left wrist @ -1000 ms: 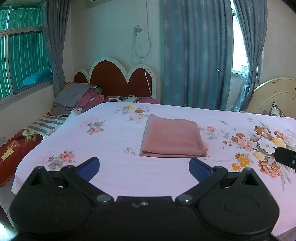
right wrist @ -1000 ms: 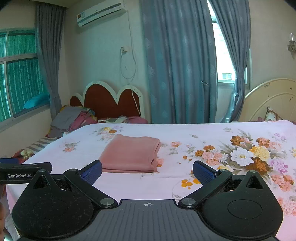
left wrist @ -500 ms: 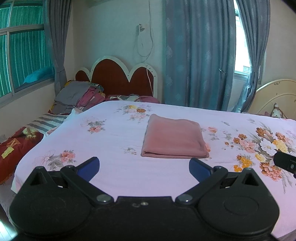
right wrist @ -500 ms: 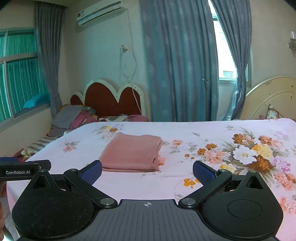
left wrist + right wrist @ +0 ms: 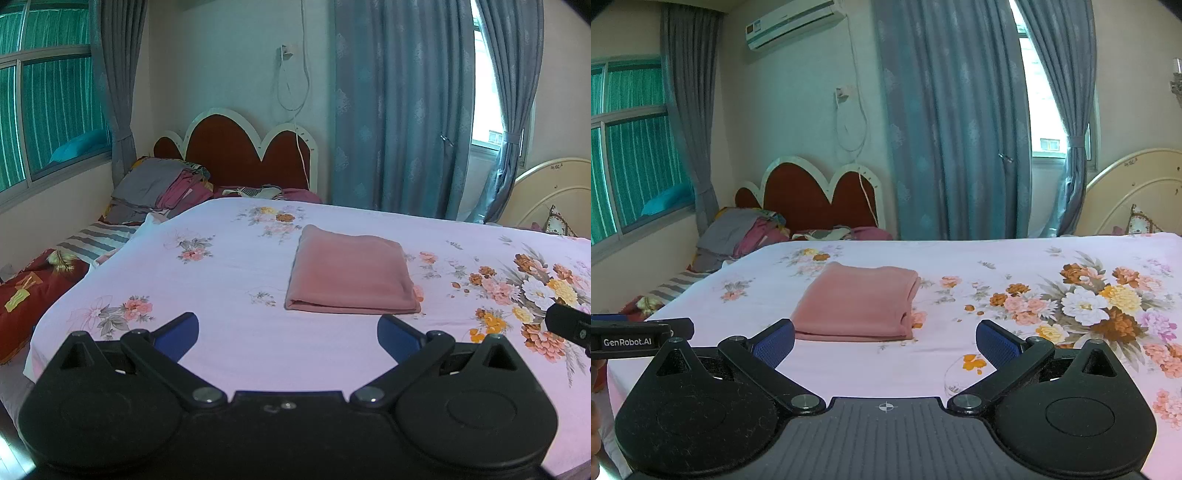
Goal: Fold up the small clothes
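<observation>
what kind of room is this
A home bedroom, most likely. A bed with a floral sheet fills the view, a scalloped headboard stands against the wall, and an air conditioner hangs beside curtained windows. A folded pink cloth lies on the sheet.

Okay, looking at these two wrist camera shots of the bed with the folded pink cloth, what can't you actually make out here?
- Pink cloth: what garment it is; the folds hide it in both views.
- Pile of clothes by the headboard: items too small and jumbled to separate.
- Right claw in the left wrist view: cut off by the right edge.
- Near edge of the bed: hidden behind each claw's black body.
</observation>
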The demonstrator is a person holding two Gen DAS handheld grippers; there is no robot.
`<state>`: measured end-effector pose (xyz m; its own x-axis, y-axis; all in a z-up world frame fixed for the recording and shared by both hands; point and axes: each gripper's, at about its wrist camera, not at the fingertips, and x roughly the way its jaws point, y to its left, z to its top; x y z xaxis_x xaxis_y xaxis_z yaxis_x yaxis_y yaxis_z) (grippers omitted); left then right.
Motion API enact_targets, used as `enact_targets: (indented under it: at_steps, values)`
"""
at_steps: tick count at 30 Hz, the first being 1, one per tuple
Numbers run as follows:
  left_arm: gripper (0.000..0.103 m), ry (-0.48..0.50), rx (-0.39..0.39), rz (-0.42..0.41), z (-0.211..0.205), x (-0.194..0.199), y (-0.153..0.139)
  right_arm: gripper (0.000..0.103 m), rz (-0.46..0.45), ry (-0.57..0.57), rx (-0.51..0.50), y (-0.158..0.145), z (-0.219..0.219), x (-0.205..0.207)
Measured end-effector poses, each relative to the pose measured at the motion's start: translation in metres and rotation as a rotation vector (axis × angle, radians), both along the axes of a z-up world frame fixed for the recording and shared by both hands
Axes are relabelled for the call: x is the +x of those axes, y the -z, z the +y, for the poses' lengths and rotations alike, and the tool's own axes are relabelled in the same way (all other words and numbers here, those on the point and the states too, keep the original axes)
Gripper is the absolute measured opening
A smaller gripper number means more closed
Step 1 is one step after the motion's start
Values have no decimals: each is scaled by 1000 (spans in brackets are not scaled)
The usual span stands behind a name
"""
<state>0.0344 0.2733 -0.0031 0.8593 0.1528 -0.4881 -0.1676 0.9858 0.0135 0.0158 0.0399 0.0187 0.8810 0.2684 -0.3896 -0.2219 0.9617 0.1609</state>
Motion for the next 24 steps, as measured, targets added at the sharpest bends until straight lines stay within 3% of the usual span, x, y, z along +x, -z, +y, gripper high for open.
enact_targets:
  at_steps: [14, 24]
  values:
    - [103, 1, -7, 19, 2, 7, 6, 103, 12, -1, -1, 3, 3, 6]
    - [98, -8, -43, 11, 14, 38, 21, 103, 61, 11, -11, 18, 5, 30]
